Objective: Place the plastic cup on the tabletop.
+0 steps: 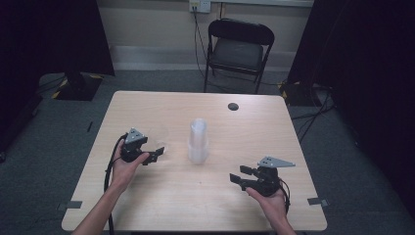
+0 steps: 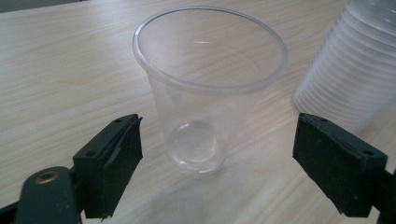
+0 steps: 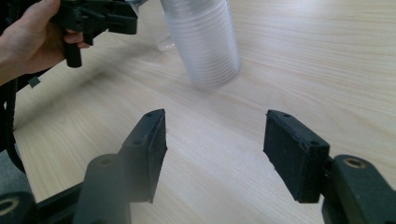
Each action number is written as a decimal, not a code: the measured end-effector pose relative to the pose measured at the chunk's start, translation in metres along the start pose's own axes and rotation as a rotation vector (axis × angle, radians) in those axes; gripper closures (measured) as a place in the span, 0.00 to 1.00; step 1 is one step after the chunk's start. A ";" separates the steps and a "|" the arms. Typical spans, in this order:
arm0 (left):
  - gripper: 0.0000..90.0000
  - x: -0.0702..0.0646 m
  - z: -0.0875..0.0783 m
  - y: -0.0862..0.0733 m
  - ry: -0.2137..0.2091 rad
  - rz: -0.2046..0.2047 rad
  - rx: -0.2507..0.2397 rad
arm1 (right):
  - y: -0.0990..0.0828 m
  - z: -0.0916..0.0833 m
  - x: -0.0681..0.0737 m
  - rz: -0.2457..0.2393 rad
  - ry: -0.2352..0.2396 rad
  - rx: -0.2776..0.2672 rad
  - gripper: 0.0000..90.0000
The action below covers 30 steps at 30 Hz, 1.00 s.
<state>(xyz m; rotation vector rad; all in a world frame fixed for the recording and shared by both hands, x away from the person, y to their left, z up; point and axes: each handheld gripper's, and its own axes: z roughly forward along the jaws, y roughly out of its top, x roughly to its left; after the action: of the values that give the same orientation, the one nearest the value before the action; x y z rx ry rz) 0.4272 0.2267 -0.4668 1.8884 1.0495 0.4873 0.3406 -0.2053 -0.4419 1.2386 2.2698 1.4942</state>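
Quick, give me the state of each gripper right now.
Left gripper: jaws open, either side of the single clear cup, not gripping it.
Right gripper: jaws open, holding nothing, aimed toward the cup stack.

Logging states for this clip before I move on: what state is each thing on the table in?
Single clear cup: upright, empty, standing free between open jaws.
Cup stack: nested, standing on the table.
Left hand-held gripper: open, pads off the cup.
Right hand-held gripper: open, holding nothing.

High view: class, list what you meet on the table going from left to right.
left gripper → single clear cup → stack of clear cups → right gripper
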 end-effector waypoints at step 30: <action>0.20 -0.038 -0.086 -0.020 -0.008 0.010 0.038 | -0.002 -0.004 -0.012 0.005 -0.058 -0.006 0.41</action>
<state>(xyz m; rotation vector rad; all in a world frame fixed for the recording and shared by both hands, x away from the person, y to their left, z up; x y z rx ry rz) 0.3377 0.2441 -0.4359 1.9288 1.0514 0.4680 0.3450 -0.2170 -0.4445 1.2696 2.2255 1.4468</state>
